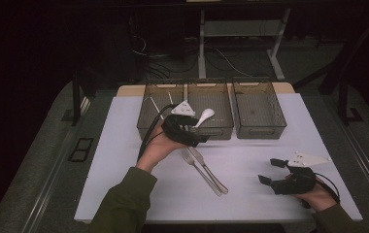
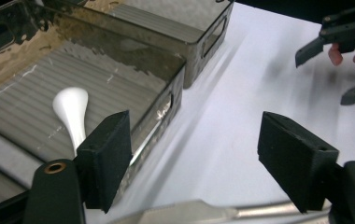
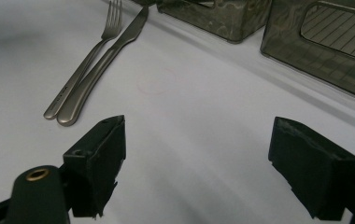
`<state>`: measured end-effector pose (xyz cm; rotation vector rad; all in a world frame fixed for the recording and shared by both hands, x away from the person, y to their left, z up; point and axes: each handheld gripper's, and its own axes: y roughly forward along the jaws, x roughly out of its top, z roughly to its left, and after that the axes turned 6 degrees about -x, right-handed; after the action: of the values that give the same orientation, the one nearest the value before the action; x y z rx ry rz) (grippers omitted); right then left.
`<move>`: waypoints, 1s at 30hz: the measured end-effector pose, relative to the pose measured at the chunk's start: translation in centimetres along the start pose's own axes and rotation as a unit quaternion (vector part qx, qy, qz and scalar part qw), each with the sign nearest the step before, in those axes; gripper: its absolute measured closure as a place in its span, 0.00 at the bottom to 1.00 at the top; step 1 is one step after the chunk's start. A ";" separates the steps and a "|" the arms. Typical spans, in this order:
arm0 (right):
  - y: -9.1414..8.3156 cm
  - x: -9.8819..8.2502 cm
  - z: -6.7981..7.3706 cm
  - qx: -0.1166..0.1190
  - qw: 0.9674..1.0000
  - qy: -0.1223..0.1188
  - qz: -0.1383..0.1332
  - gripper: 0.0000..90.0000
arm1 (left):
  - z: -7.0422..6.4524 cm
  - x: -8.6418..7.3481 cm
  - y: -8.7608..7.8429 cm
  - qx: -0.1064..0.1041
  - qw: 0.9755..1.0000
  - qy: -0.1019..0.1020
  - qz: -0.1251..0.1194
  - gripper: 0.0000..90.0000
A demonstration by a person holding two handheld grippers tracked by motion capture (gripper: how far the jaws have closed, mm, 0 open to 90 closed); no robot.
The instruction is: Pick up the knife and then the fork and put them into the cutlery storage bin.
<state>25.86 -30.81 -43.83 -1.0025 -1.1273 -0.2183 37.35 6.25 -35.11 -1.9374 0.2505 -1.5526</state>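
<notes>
Left gripper (image 1: 192, 130), fingers apart and empty, hangs nearer than the right to the fork (image 1: 199, 170) lying lengthwise just below it.

Dim room w/ dark surround, lit from above onto white surface (image 1: 250, 194). Soft shadows, glare on bin walls (image 2: 166, 100). Motion blur in left gripper view.

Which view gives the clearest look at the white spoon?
The left gripper view: the white spoon lies close up in the middle bin, bowl and handle visible beside the left gripper's open jaw. In the high view it is small, partly behind that gripper.
</notes>
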 end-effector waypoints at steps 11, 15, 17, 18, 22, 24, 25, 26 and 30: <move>0.1 -0.1 -0.1 -0.003 1.000 0.004 0.001 0.21 | -2.3 -4.3 -2.2 0.013 1.000 -0.013 -0.025 0.19; 0.1 -0.1 -0.1 -0.002 1.000 0.004 0.002 0.21 | -2.9 -6.2 -3.3 0.023 0.999 -0.020 -0.033 0.15; 0.1 -0.1 -0.1 -0.003 1.000 0.003 0.002 0.21 | -3.4 -7.3 -3.7 0.028 0.999 -0.021 -0.030 0.14; 0.1 -0.1 0.0 -0.002 1.000 0.002 0.000 0.21 | -3.5 -7.7 -3.9 0.032 0.999 -0.021 -0.028 0.13; 0.3 0.0 -0.1 0.000 1.000 0.005 0.002 0.20 | -4.1 -9.4 -4.5 0.041 0.998 -0.029 -0.033 0.09; 0.3 0.1 -0.1 -0.001 1.000 0.007 0.002 0.20 | -4.4 -10.1 -4.7 0.043 0.998 -0.029 -0.028 0.07; 0.3 0.2 -0.1 0.000 1.000 0.006 0.001 0.20 | -4.6 -10.4 -4.8 0.044 0.998 -0.033 -0.026 0.05; 0.3 0.2 -0.1 -0.001 1.000 0.008 -0.001 0.20 | -4.7 -10.8 -4.9 0.047 0.998 -0.031 -0.024 0.04; 0.4 0.7 0.2 0.000 1.000 0.012 0.002 0.19 | -5.1 -12.2 -5.4 0.047 0.998 -0.038 -0.026 0.01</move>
<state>26.32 -30.24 -43.44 -1.0002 -1.1023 -0.2269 27.90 14.93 -41.32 -1.9387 0.0942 -1.4935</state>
